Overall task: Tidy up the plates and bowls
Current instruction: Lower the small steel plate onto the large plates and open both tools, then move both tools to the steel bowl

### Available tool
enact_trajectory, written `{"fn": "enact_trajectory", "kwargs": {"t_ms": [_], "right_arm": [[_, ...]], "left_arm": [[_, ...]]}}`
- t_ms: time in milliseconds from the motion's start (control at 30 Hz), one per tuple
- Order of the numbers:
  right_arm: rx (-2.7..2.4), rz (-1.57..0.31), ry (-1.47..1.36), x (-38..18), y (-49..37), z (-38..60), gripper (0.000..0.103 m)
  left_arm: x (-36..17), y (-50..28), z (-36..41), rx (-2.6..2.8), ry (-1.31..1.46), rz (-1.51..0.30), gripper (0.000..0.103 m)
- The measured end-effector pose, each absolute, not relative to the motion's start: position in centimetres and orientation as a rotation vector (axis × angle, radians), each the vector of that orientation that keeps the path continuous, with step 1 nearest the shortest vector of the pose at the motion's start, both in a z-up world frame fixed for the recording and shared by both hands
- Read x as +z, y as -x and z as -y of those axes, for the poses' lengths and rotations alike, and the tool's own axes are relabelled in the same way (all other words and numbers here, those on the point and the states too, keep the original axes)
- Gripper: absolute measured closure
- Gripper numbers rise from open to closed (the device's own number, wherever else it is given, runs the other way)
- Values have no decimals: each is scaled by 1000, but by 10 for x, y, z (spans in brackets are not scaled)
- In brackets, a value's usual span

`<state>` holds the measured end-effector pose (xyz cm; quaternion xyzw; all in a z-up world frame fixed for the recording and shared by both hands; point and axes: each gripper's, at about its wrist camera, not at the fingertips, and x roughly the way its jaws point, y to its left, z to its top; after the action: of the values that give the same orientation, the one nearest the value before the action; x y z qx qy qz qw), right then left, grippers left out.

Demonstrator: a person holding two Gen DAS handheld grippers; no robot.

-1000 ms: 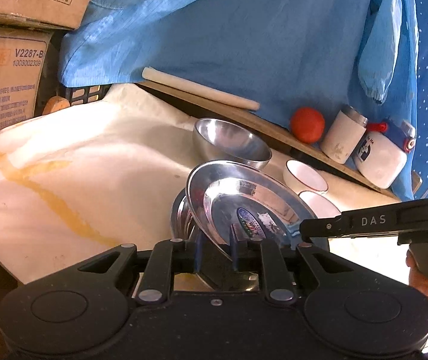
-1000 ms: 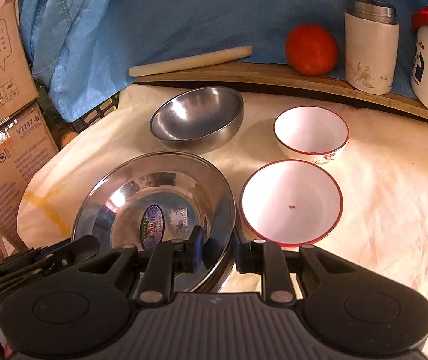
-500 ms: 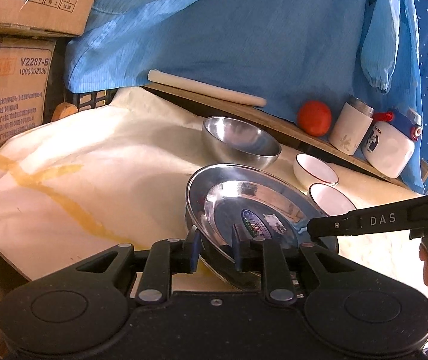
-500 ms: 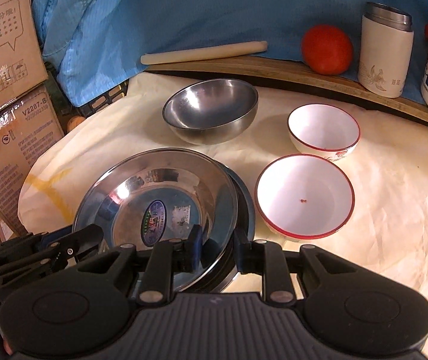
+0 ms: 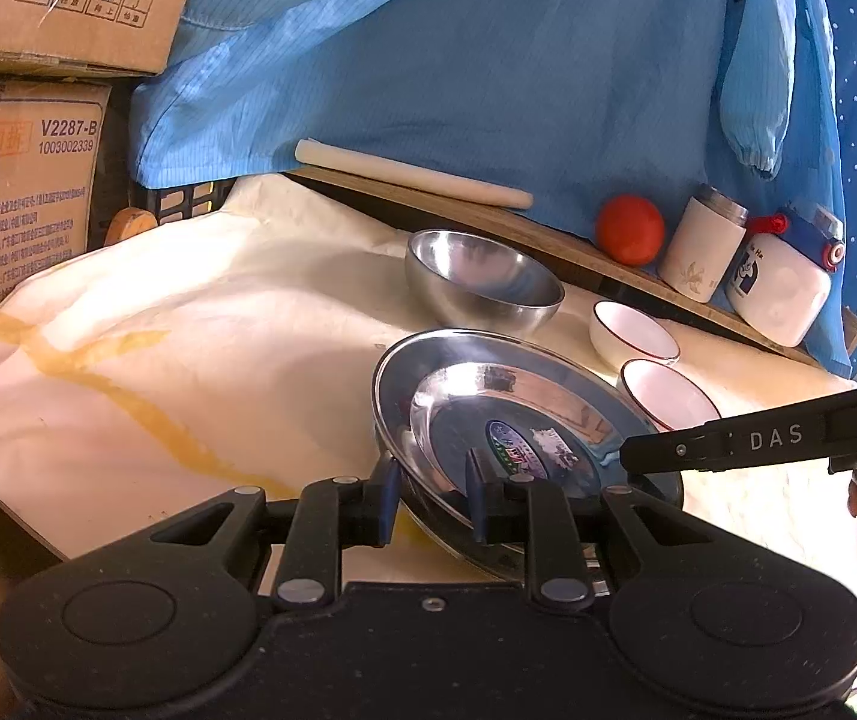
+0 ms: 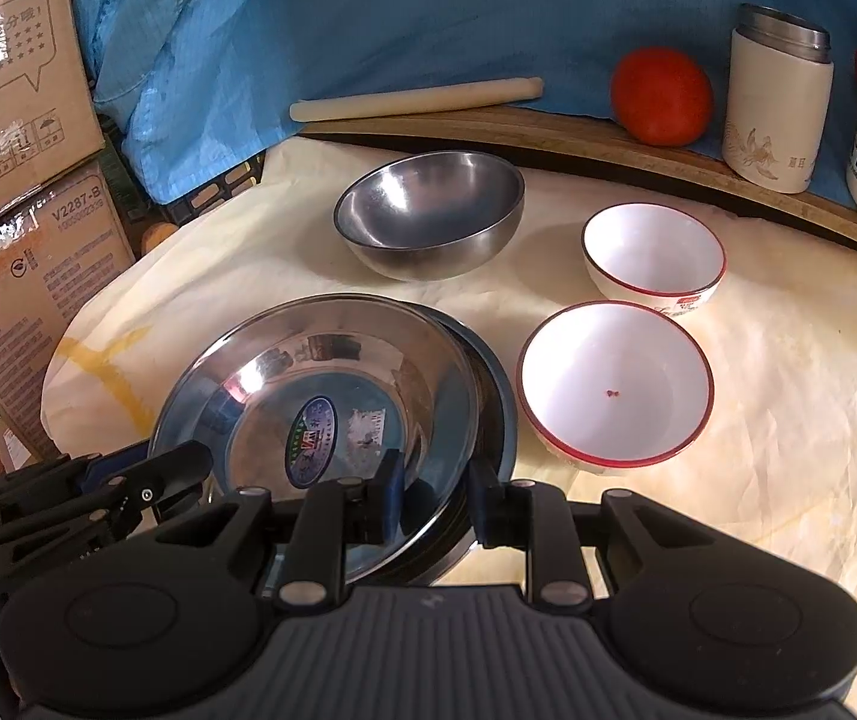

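Cream cloth (image 6: pixel 788 396); both tongs, left (image 5: pixel 431 498) and right (image 6: pixel 431 495), slightly apart astride steel plate (image 6: pixel 320 396) rim.

Steel plate (image 6: pixel 332 384) between right gripper (image 6: pixel 431 501) pads

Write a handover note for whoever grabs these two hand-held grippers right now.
Left hand-held gripper: jaws straddle the top steel plate at its rim; whether they grip it is unclear.
Right hand-held gripper: jaws straddle the stack's near rim; grip is also unclear.
Done: top steel plate lies on the lower plate, slightly off-centre.
Left to do: steel bowl, near white bowl and far white bowl stand separately, not yet stacked.
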<state>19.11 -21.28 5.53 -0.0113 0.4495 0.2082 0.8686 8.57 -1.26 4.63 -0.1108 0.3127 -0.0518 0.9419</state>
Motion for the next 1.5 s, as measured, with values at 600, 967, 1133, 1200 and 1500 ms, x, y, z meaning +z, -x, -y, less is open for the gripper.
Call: {"fn": "enact_trajectory", "kwargs": {"t_ms": [600,967,1133,1200,1500], "right_arm": [[453,-910,78,53,-183,210,76],[459,-868,103,57,-177,211,63],[460,-838,116,62,-174,214,56],[461,-831,112,64,-173,216,51],[463,-798,44,67,-174,232,19]], "left_arm": [[36,-89,16,-109,173,-678,71],[37,-90,16,-124,170,-677,67],[38,-90,15,-131,172,-670,65],[39,-88,12,-133,180,-660,57],[49,-89,-2,-96,230,-588,21]]}}
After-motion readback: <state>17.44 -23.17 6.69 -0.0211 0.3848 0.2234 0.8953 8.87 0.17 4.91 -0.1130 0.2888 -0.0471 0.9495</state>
